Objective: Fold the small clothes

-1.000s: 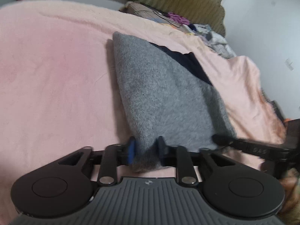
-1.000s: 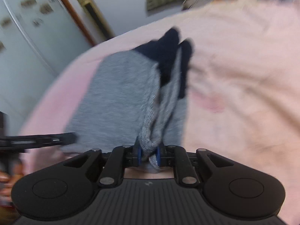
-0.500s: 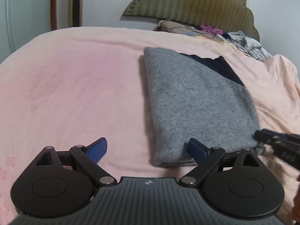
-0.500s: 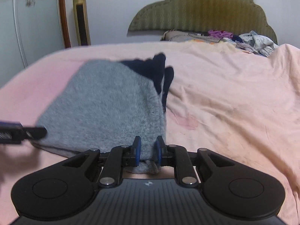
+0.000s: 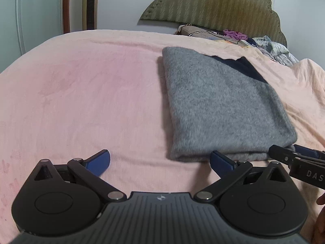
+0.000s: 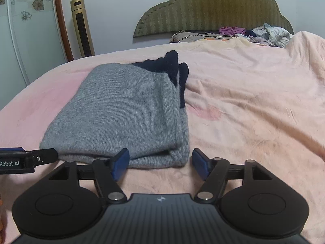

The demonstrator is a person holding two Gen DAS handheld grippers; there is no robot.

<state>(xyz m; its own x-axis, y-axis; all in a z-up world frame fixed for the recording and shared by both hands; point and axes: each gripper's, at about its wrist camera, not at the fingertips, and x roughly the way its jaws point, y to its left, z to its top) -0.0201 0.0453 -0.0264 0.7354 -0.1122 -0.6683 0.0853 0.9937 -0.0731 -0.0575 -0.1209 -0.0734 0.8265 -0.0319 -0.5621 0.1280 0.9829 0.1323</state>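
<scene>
A grey knitted garment (image 5: 219, 109) with a dark navy part at its far end lies folded flat on the pink bed cover (image 5: 81, 101). It also shows in the right wrist view (image 6: 121, 113). My left gripper (image 5: 160, 162) is open and empty, just in front of the garment's near left corner. My right gripper (image 6: 160, 164) is open and empty, at the garment's near right corner, its left pad (image 6: 119, 162) by the hem. Each gripper's tip shows in the other's view: the right one (image 5: 292, 158) and the left one (image 6: 26, 158).
A green padded headboard (image 6: 211, 10) stands at the far end, with a pile of loose clothes (image 6: 266, 34) and a pillow (image 6: 189, 36) below it. A gold tower fan (image 6: 81, 26) and a wardrobe door (image 6: 26, 30) stand to the left. The cover (image 6: 254, 111) is rumpled to the right.
Both grippers have let go of the garment's near edge and opened, the left one first. The garment now lies flat and folded. Both grippers have drawn back a little.
</scene>
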